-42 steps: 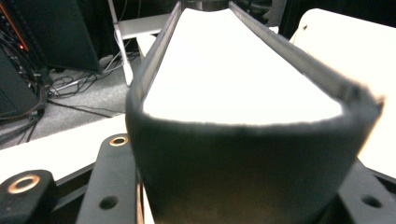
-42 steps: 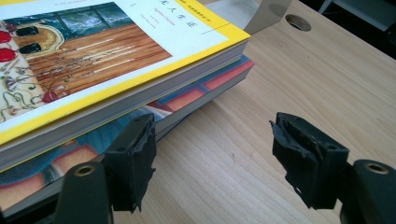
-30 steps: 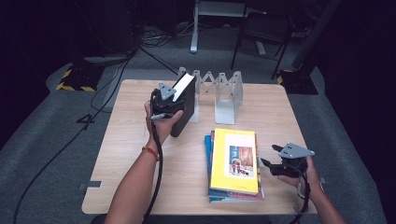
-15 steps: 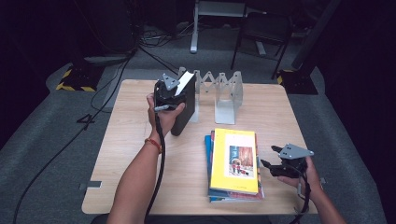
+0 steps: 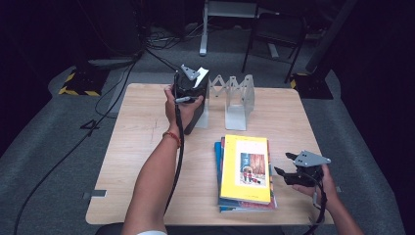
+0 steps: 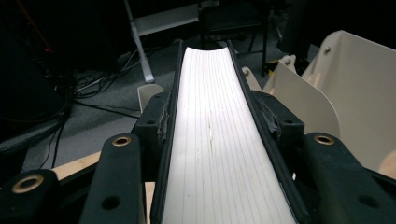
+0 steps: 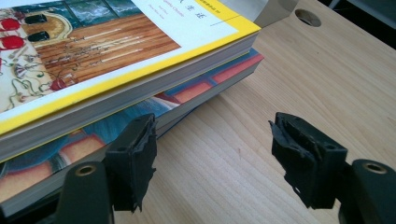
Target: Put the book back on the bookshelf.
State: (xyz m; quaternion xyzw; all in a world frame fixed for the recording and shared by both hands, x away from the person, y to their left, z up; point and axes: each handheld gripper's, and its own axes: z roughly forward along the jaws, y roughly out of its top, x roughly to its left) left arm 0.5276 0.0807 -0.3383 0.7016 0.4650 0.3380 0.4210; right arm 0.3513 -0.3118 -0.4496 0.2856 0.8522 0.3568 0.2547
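Black-covered book stands on end in the left gripper, jaws just closed onto its covers, the white rack just right. Right gripper rests open and empty right of the book stack.

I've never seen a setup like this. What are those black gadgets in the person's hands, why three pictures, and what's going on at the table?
A person holds a hand-operated gripper in each hand; each carries its own camera. The high view looks down on the wooden table. The left gripper is clamped on a black-covered book, its white page edges showing between the fingers, near a pale folding book rack. The right gripper rests open on the table, holding nothing, beside a stack of books topped by a yellow one.
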